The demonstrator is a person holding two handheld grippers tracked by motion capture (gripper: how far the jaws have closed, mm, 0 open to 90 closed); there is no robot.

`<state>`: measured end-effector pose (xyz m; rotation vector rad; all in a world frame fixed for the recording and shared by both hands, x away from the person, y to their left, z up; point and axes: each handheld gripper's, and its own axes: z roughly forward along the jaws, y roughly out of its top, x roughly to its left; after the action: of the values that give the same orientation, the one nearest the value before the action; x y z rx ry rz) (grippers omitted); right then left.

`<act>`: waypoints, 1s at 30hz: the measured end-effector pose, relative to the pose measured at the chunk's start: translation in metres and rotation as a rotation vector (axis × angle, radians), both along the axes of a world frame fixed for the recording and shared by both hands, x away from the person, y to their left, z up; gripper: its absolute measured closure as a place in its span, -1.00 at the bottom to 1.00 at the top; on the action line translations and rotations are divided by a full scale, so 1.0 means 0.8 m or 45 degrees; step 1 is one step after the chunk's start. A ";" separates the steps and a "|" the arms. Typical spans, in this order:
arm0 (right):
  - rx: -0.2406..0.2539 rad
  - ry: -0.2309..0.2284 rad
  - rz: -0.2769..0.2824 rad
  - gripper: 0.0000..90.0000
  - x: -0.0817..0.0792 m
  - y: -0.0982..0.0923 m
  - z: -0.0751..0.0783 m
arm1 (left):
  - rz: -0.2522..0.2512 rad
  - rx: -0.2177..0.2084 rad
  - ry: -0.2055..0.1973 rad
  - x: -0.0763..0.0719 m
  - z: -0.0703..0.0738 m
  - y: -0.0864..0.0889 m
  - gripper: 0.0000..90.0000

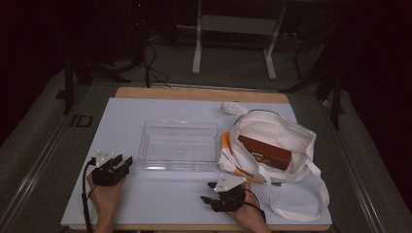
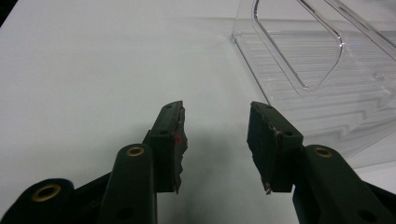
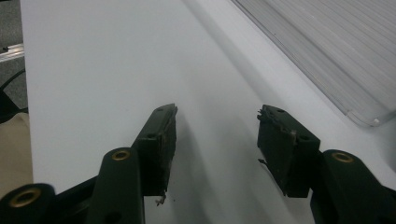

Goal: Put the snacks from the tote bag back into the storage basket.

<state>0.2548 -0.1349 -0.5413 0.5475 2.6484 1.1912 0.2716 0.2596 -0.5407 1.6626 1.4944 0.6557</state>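
A clear plastic tray stands empty at the middle of the white table top. To its right lies a white cloth tote bag, mouth open, with a brown box inside and something orange at its left edge. My left gripper rests on the table near the tray's front left corner, jaws apart and nothing between them. My right gripper lies in front of the bag, pointing left, also with a bare gap between its jaws. The tray's wall is close on the right.
The bag's long strap loops over the table's front right corner. The table's front edge runs just behind both hands. Beyond the table a white frame stand sits on the dark floor, with cables to its left.
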 end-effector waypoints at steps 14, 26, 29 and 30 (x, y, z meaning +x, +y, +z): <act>0.005 -0.003 0.028 0.04 -0.007 0.002 0.015 | -0.003 0.010 -0.008 -0.001 0.000 -0.001 0.24; -0.005 0.011 0.030 0.07 -0.011 -0.003 0.031 | -0.005 0.018 -0.009 -0.001 0.000 -0.002 0.23; -0.029 -0.001 0.042 0.07 -0.013 -0.002 0.036 | -0.004 0.017 -0.010 -0.001 0.000 -0.002 0.22; -0.043 -0.010 0.053 0.08 -0.014 -0.002 0.040 | -0.003 0.017 -0.009 -0.001 0.000 -0.002 0.22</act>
<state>0.2435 -0.1363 -0.5095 0.4836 2.6808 1.1554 0.2706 0.2583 -0.5405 1.6704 1.4855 0.6713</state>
